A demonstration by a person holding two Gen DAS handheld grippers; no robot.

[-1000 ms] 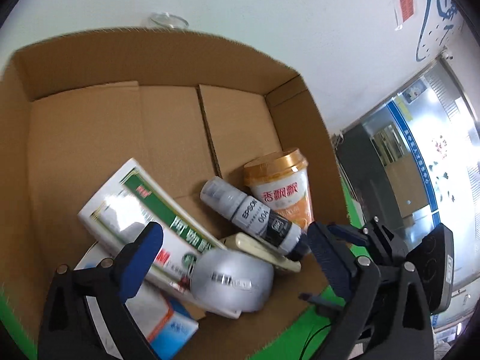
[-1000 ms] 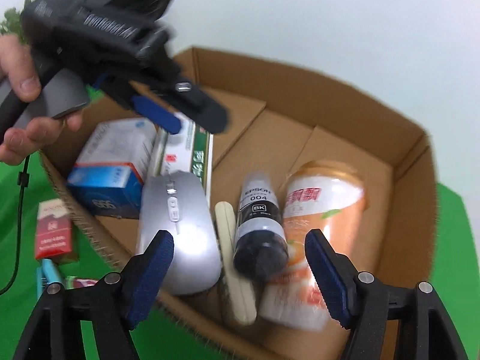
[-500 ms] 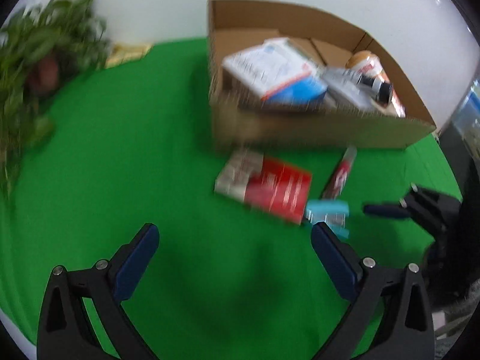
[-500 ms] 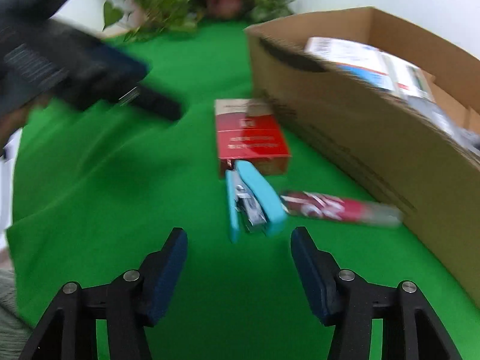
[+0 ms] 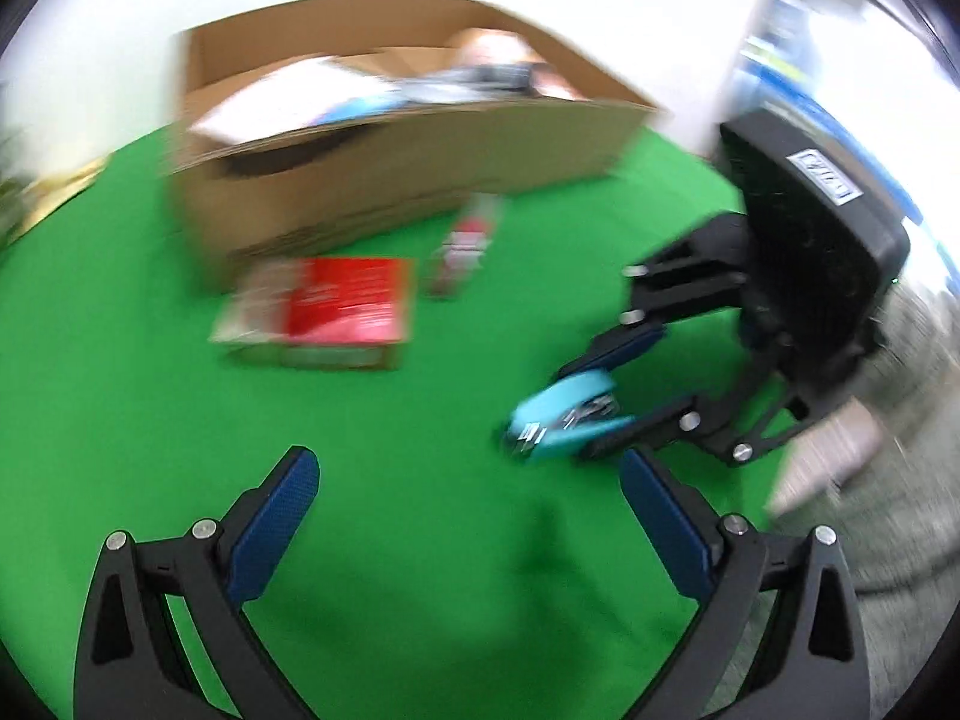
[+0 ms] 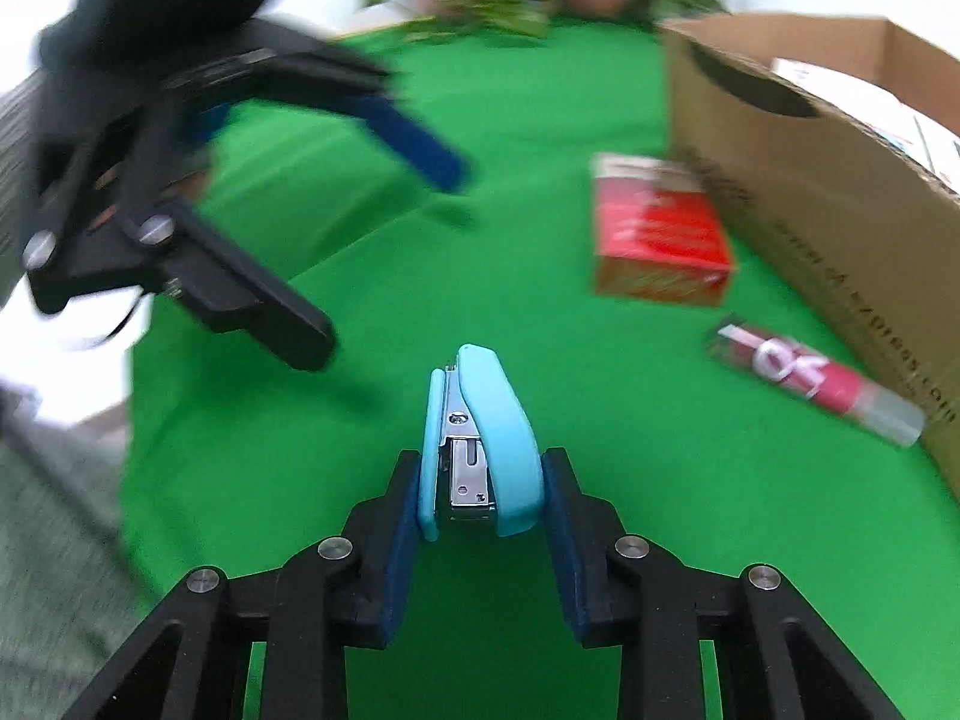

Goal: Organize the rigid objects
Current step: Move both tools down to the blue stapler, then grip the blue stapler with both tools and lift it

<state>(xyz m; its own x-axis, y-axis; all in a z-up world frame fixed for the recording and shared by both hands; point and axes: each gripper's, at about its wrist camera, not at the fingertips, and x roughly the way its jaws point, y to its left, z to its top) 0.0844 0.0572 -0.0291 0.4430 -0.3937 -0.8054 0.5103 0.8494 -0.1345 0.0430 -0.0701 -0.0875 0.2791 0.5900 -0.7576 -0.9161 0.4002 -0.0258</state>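
The right tongs (image 6: 480,498) are closing around a blue stapler (image 6: 477,438) lying on the green table (image 6: 540,120), their pads against its two sides. The left tongs (image 5: 465,516) hang wide apart with nothing between them. A red box (image 6: 657,234) and a tube (image 6: 816,384) lie beside the cardboard box (image 6: 810,180).

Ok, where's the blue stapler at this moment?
The blue stapler lies on the green cloth between the right gripper pads, which are closing on it, with the red box and cardboard box beyond.
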